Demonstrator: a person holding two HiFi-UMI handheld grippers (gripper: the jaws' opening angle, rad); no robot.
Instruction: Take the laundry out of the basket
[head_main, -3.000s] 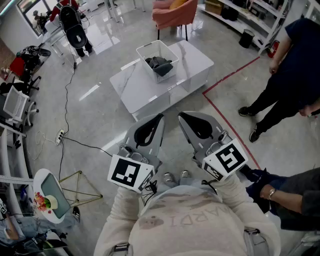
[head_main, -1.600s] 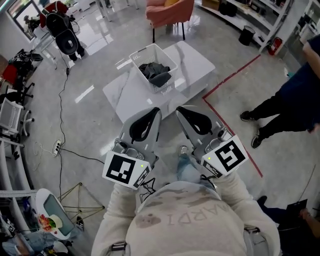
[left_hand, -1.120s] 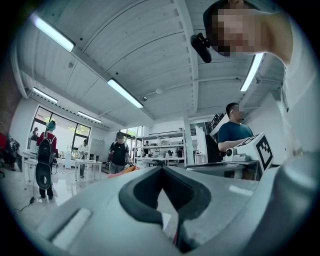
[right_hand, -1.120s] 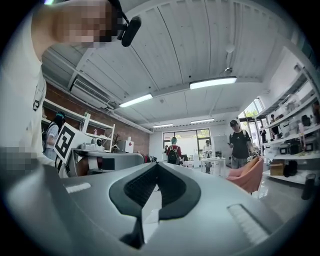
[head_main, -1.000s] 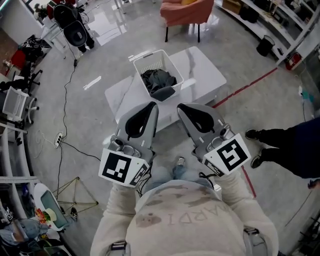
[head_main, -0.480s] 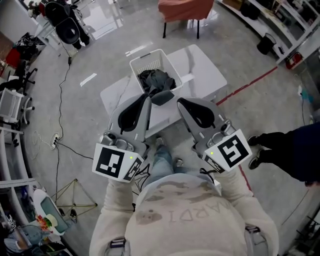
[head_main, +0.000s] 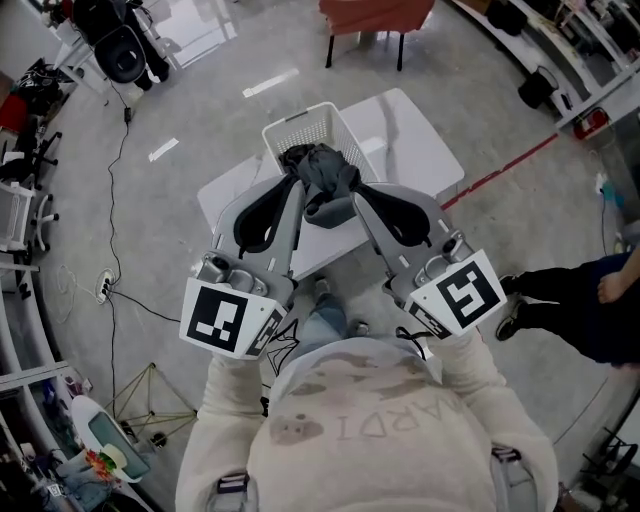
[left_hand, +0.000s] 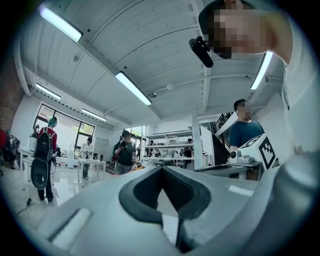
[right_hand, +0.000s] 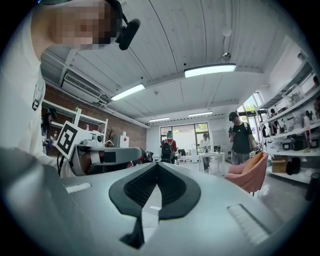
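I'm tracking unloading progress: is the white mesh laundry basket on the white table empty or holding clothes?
Not empty: the head view shows dark grey clothes heaped inside the white mesh laundry basket.

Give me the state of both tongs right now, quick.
Left tongs: closed, holding nothing.
Right tongs: closed, holding nothing.

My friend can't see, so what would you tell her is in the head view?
Looking down, a person holds the left gripper and right gripper, both shut, out toward a white basket of dark laundry on a white table.
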